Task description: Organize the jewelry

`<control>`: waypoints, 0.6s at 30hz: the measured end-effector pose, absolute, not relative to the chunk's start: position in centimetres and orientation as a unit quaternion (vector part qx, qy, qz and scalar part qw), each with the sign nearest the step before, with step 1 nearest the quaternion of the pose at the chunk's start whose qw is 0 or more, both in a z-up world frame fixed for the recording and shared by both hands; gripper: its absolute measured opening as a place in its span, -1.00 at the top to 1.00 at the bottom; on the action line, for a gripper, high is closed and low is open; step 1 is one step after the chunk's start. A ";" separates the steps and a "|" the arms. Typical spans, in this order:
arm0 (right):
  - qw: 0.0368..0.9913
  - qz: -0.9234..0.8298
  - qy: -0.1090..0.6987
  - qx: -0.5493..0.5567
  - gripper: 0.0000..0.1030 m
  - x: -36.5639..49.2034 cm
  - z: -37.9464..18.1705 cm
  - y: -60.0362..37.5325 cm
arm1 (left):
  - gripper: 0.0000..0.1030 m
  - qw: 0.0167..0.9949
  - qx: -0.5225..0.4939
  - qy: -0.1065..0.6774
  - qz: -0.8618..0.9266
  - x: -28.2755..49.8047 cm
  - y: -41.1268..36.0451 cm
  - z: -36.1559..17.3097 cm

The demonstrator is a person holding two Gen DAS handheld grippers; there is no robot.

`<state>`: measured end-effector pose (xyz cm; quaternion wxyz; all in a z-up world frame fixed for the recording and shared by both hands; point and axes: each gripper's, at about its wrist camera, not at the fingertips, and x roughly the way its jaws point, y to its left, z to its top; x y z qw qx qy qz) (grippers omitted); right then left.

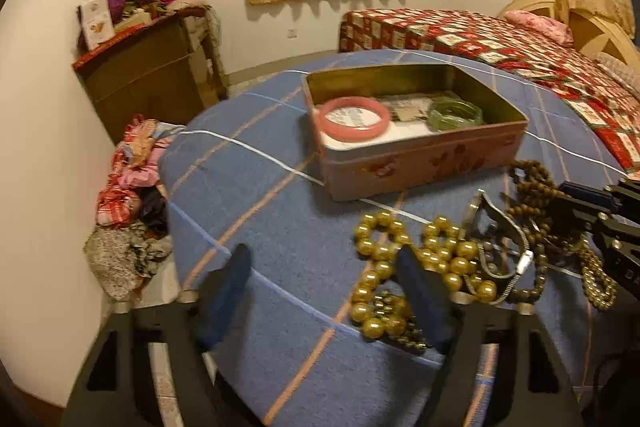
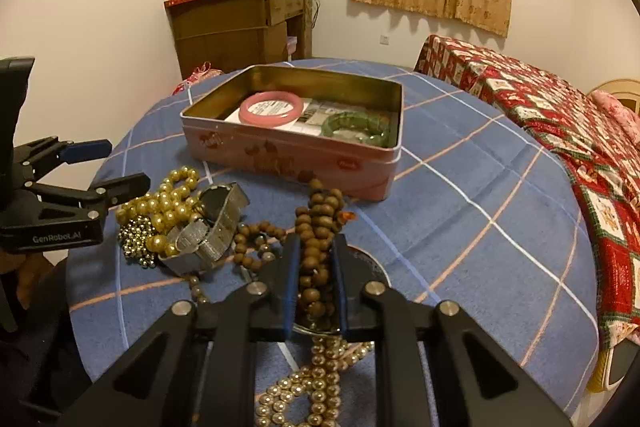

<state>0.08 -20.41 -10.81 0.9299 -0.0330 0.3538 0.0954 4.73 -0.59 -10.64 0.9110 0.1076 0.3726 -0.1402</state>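
A pink tin box [image 1: 420,163] [image 2: 288,155] stands open on the blue checked table [image 1: 260,187] [image 2: 460,207]. In it lie a pink bangle [image 1: 354,119] [image 2: 270,109] and a green bangle [image 1: 456,113] [image 2: 356,129]. Nearer me is a heap: a gold pearl necklace [image 1: 400,267] [image 2: 168,203], a metal watch [image 1: 504,247] [image 2: 216,227] and brown wooden beads [image 1: 532,187] [image 2: 320,211]. My right gripper [image 2: 317,241] [image 1: 580,211] is shut on the wooden beads. My left gripper [image 1: 324,259] [image 2: 116,165] is open over bare cloth, its right finger beside the pearls.
A strand of small gold beads [image 2: 316,387] lies under the right gripper at the table's near edge. A bed with a red quilt [image 1: 520,47] [image 2: 560,115] runs along the right. A wooden cabinet [image 1: 148,79] [image 2: 236,27] stands at the wall, with clothes heaped on the floor [image 1: 128,195].
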 end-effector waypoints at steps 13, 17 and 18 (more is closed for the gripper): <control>0.930 0.098 0.354 -0.020 0.65 0.2 -10.6 -20.7 | -0.25 0.905 0.122 0.373 -0.168 4.7 -3.0 -10.1; 0.929 0.098 0.355 -0.017 0.64 0.4 -10.6 -20.7 | -0.25 0.899 0.137 0.379 -0.171 5.0 -3.6 -11.3; 0.929 0.099 0.356 -0.016 0.64 0.4 -10.7 -20.8 | -0.25 0.898 0.133 0.382 -0.172 5.1 -3.6 -11.4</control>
